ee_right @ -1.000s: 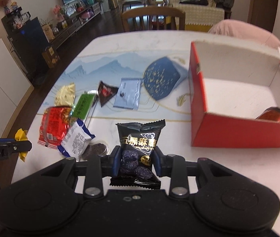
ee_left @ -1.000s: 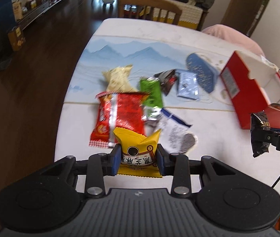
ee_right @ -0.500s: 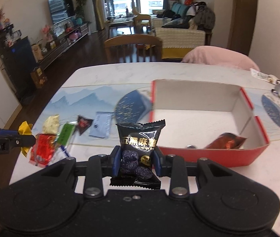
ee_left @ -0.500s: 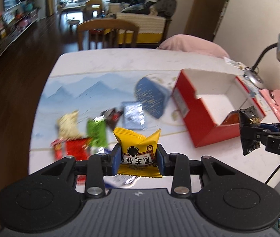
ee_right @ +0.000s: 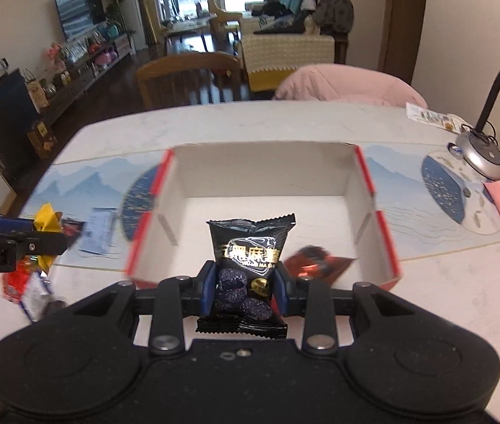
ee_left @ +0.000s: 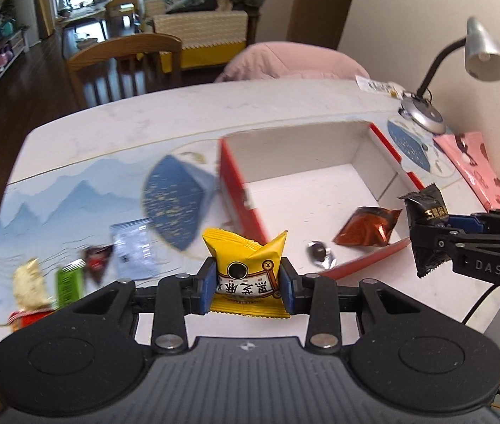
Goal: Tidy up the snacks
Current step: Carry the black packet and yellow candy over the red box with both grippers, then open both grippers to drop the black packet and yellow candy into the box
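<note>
Since a second ago we've swung both grippers over from the loose pile toward the red box (ee_right: 380, 233). Our left gripper (ee_left: 246, 279) is clamped on the yellow packet (ee_left: 244, 268), held upright, long axis vertical, crimped top pointing away from the camera, just short of the box's near left corner. Our right gripper (ee_right: 243, 289) is pinching the black packet (ee_right: 250, 254), also upright, right at the box's near wall. An orange-brown packet (ee_left: 368, 226) lies flat inside.
</note>
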